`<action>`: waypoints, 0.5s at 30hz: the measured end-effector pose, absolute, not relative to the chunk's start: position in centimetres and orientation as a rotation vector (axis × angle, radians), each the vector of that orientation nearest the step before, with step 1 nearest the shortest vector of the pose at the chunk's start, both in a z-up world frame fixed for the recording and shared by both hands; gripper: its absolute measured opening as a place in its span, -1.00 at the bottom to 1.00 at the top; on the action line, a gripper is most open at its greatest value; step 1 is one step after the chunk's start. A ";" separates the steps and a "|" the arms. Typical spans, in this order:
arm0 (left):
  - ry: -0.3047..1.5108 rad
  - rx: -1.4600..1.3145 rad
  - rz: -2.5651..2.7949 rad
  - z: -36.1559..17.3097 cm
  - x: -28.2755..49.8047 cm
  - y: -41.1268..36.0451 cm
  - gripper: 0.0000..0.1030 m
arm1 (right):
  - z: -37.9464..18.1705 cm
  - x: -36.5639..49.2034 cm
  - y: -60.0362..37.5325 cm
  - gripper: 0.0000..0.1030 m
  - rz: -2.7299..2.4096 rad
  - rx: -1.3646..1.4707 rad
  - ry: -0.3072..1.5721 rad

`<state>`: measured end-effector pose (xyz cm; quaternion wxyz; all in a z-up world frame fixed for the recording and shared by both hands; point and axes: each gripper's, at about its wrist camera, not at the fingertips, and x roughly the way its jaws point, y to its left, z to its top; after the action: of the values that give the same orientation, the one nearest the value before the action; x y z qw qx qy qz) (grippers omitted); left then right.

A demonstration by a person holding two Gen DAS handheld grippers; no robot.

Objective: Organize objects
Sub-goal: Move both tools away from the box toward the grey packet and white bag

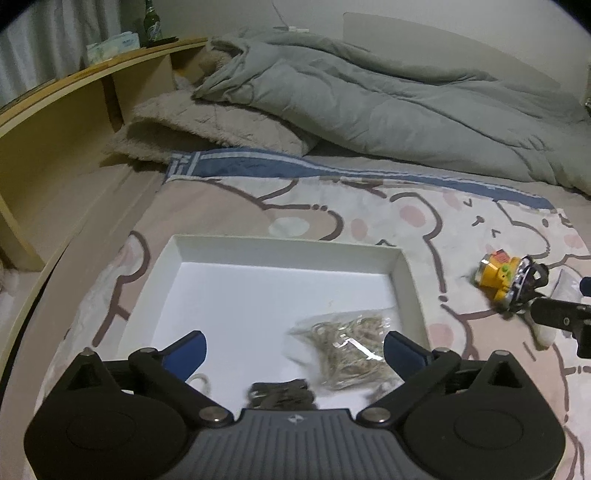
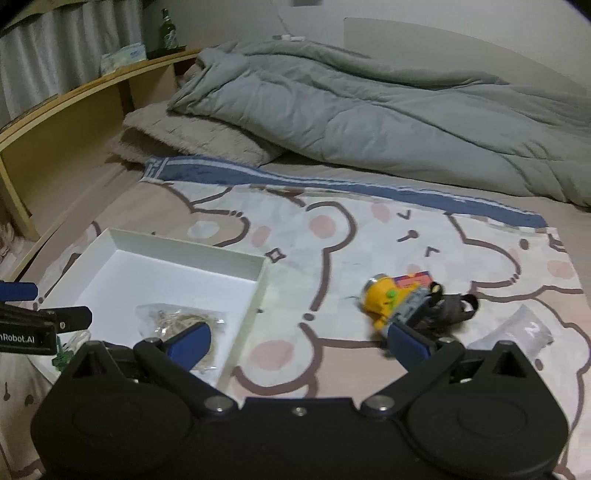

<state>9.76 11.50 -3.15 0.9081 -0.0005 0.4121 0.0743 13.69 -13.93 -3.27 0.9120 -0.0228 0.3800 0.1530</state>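
A white shallow box [image 1: 288, 246] [image 2: 184, 243] lies on a bear-print blanket. Inside it are a clear bag of rubber bands [image 1: 351, 347] [image 2: 177, 319] and a dark item [image 1: 280, 395] near my left gripper. My left gripper [image 1: 293, 349] is open and empty, low over the box. A yellow headlamp with a black strap [image 1: 502, 278] [image 2: 391, 299] lies on the blanket to the right of the box. My right gripper [image 2: 299, 345] is open, its right finger [image 2: 410, 345] just in front of the headlamp. A small clear bag [image 2: 521, 332] lies further right.
A grey quilt [image 1: 369, 96] and a beige pillow [image 1: 207, 125] fill the far side of the bed. A wooden headboard shelf [image 1: 74, 110] with a tissue pack and a green bottle [image 2: 168, 29] runs along the left.
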 end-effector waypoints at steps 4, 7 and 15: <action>0.836 0.008 0.132 -3.1 10.4 9.8 0.97 | -3.1 13.7 -15.8 1.00 0.290 -0.045 0.772; 0.835 0.015 0.106 -3.1 11.0 8.4 0.97 | -3.1 13.8 -17.4 1.00 0.266 -0.038 0.765; 0.802 0.043 0.053 -2.8 12.3 4.2 0.97 | -3.4 14.1 -21.8 1.00 0.195 -0.015 0.766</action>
<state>12.33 4.18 -2.82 0.9201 0.0209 0.3904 0.0258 14.10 -21.84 -3.42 0.9228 -0.0074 0.3733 0.0948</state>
